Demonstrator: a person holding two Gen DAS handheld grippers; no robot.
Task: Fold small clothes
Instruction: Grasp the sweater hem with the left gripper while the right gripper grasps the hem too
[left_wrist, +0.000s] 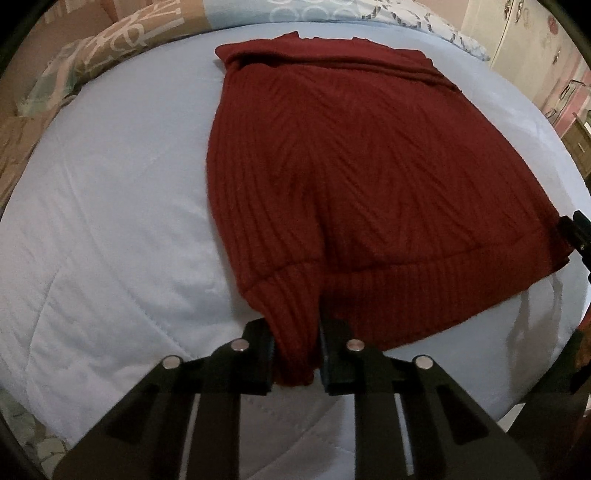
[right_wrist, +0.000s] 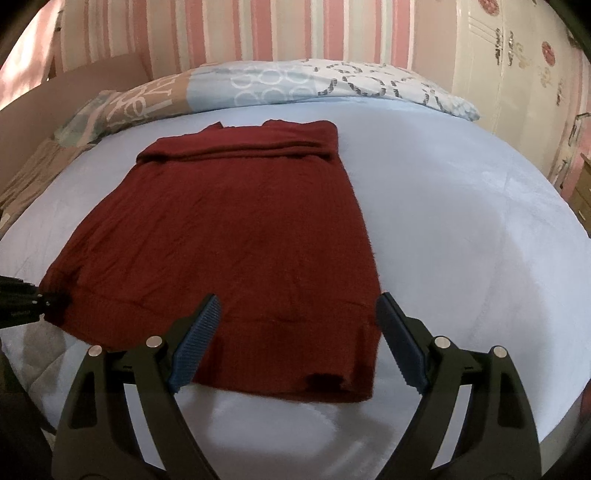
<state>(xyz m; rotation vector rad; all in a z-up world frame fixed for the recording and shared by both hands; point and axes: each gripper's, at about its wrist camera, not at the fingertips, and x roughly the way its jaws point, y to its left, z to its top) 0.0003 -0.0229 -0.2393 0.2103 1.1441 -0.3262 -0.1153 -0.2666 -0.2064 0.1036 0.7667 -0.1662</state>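
Note:
A dark red ribbed sweater (left_wrist: 351, 166) lies flat on the pale blue quilt (left_wrist: 110, 221), its top part folded over in a band across the far end. My left gripper (left_wrist: 295, 350) is shut on the near left corner of the hem, and a bunch of red knit is pinched between its black fingers. From the right wrist view that gripper (right_wrist: 22, 299) shows at the left edge, on the sweater's (right_wrist: 240, 229) corner. My right gripper (right_wrist: 298, 299) is open, its blue pads spread on either side of the near right part of the hem, with no pad pressing on the cloth.
Patterned pillows (right_wrist: 295, 85) lie across the head of the bed. Behind them is a pink striped wall (right_wrist: 258, 33). A white wardrobe (right_wrist: 517, 66) and a wooden drawer unit (right_wrist: 583, 192) stand to the right. Bare quilt (right_wrist: 461, 221) lies to the right of the sweater.

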